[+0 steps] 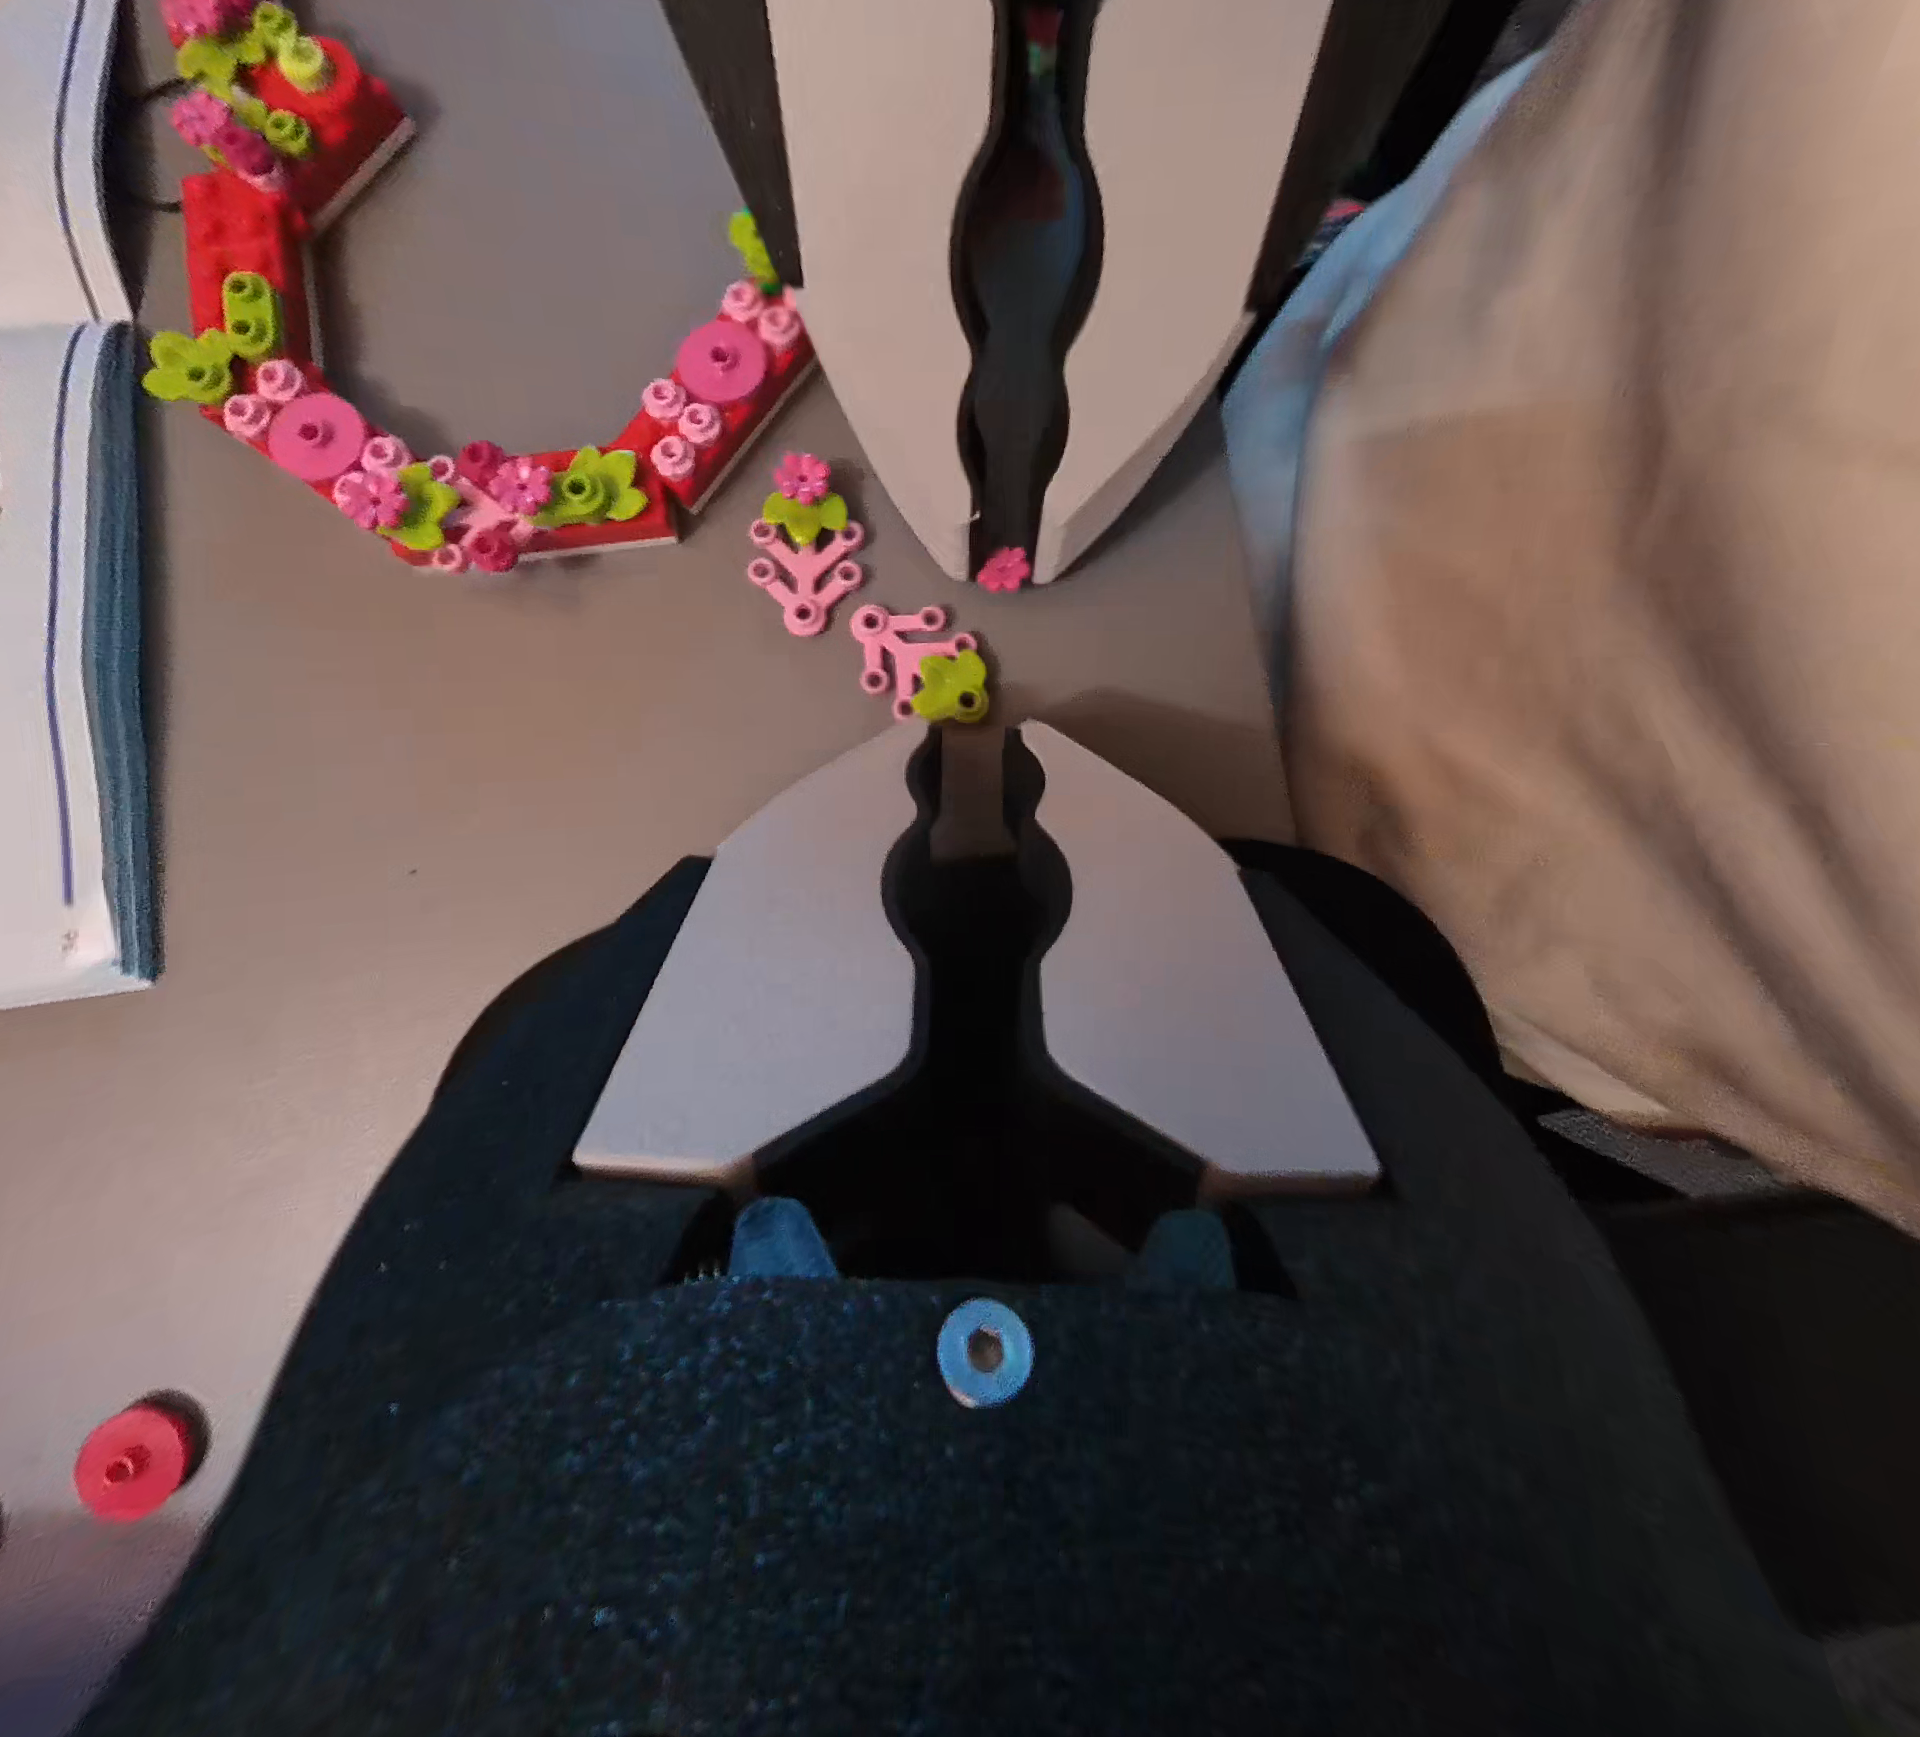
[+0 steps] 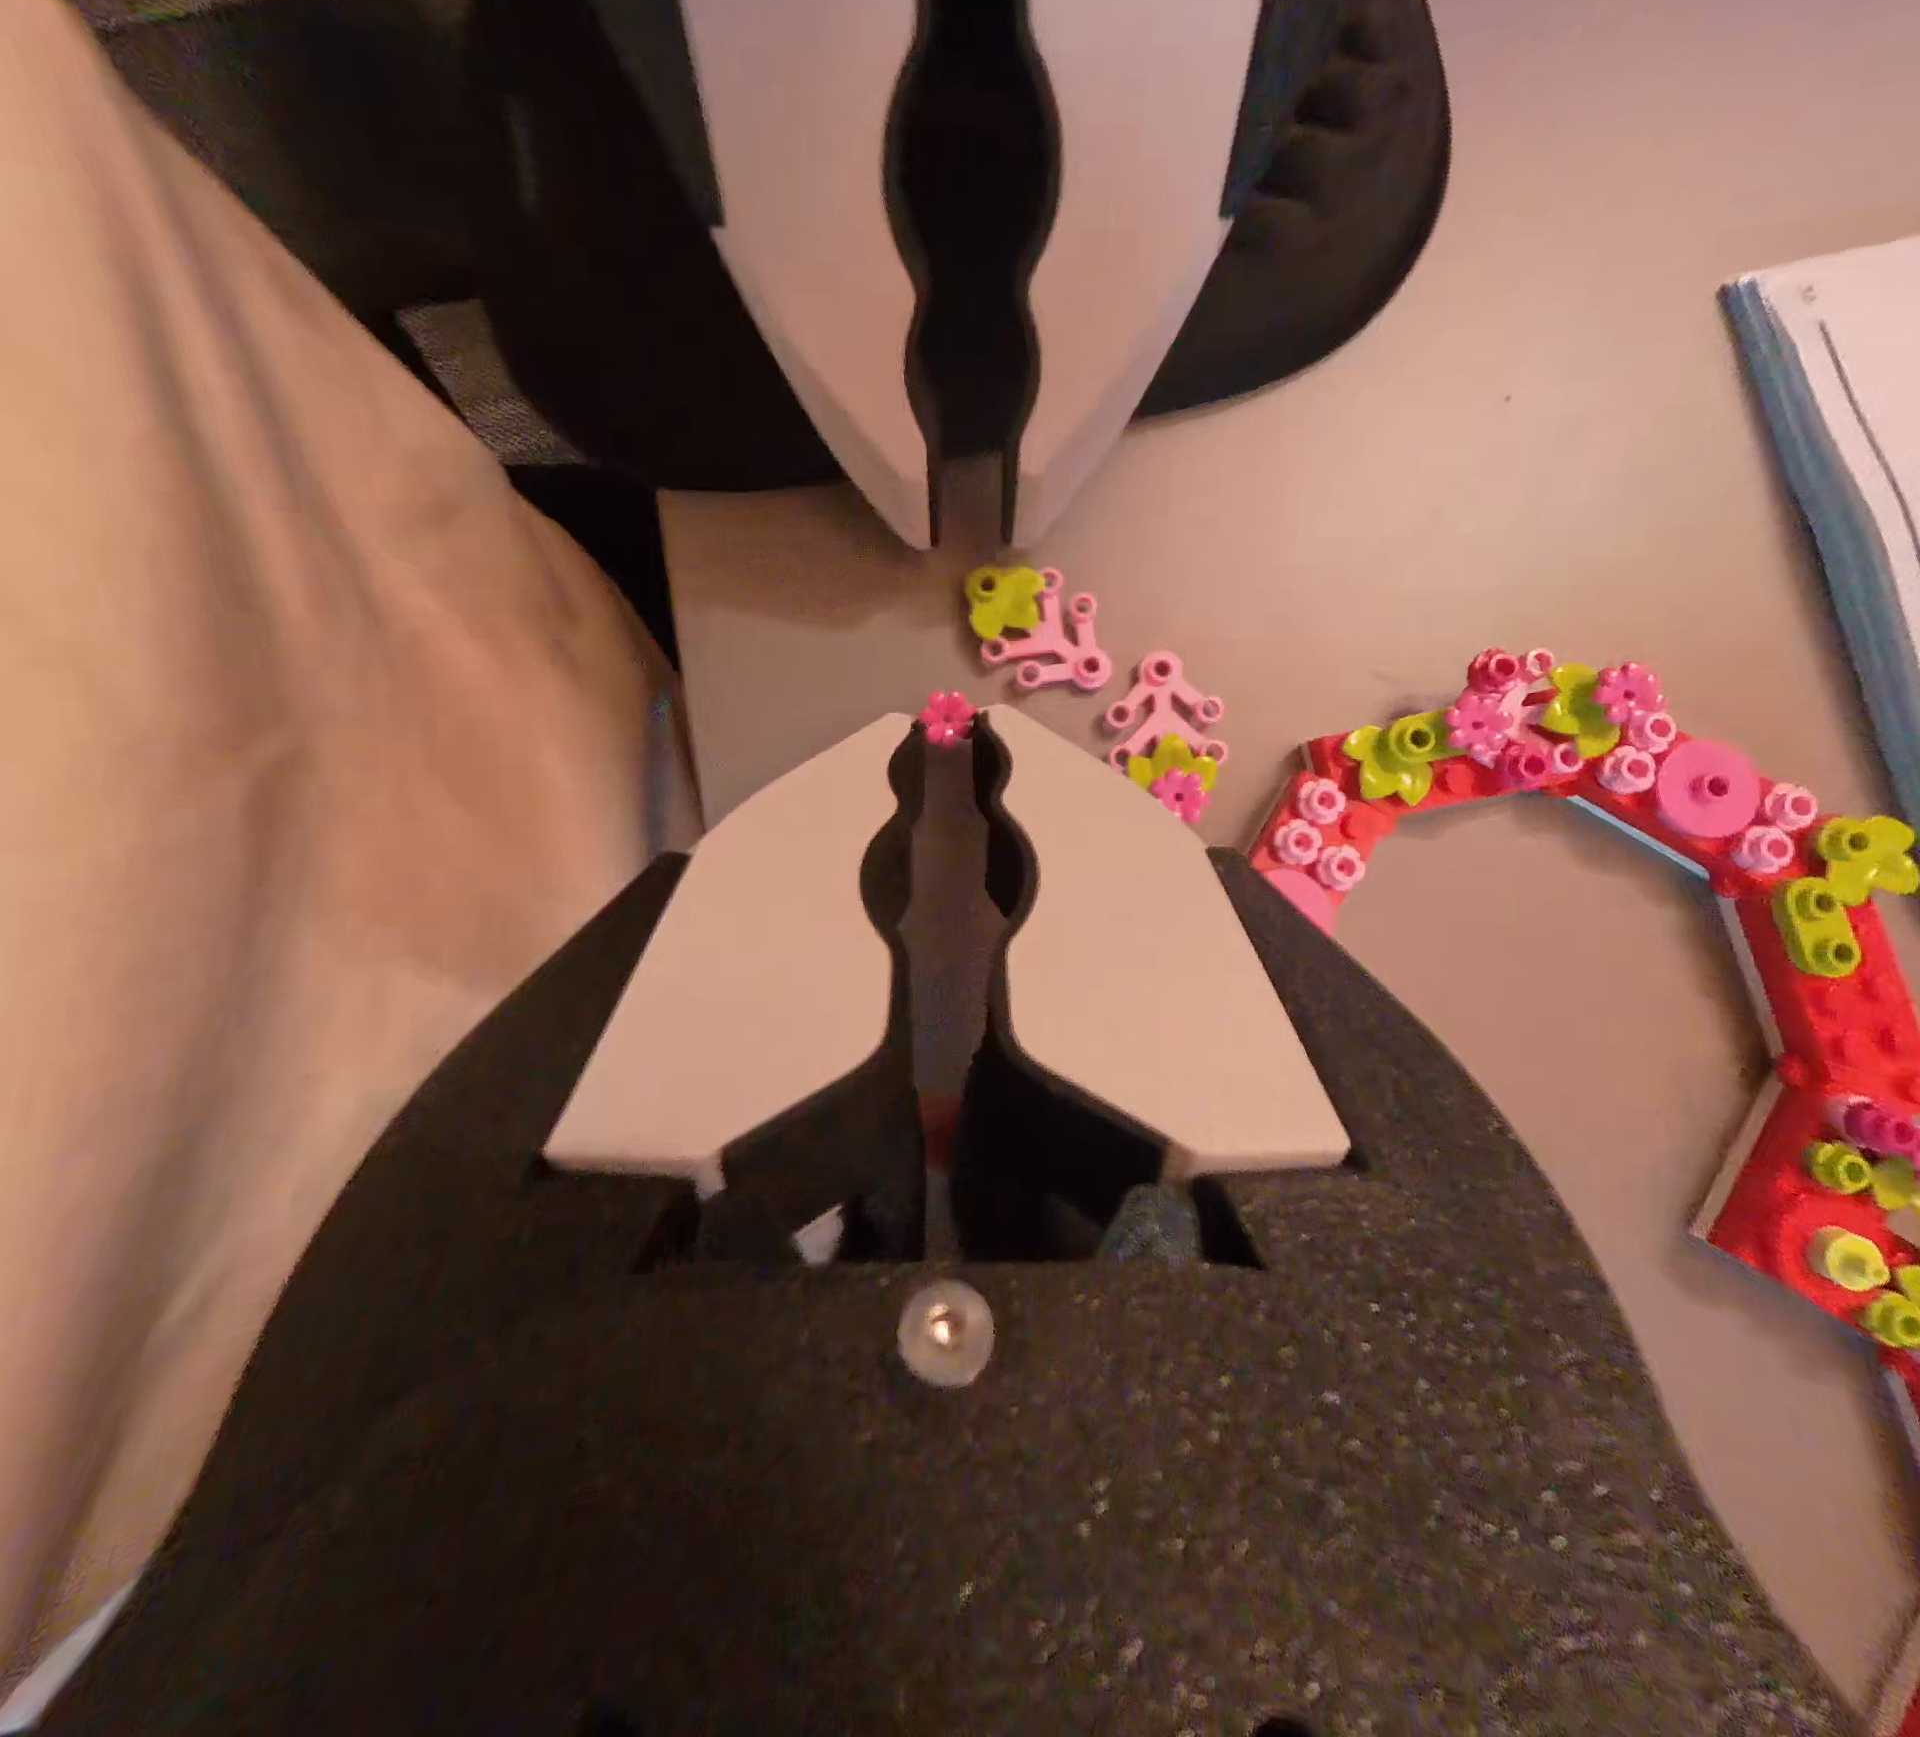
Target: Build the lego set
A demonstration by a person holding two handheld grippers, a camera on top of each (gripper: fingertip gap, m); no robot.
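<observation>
Right wrist view: flower (image 2: 947,716) seemingly between tool (image 2: 948,729) tips

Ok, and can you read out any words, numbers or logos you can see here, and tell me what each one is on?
No text here can be read.
White booklet: a drawn line and a tiny mark near its corner, too small to read.
Red wreath, pink flower, table: no writing shows.

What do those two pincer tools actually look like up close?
Each gripper, left and right, has a rough, speckled black body with a round silver fastener, and two pale, pointed fingers with wavy black inner edges. No cables show.
</observation>
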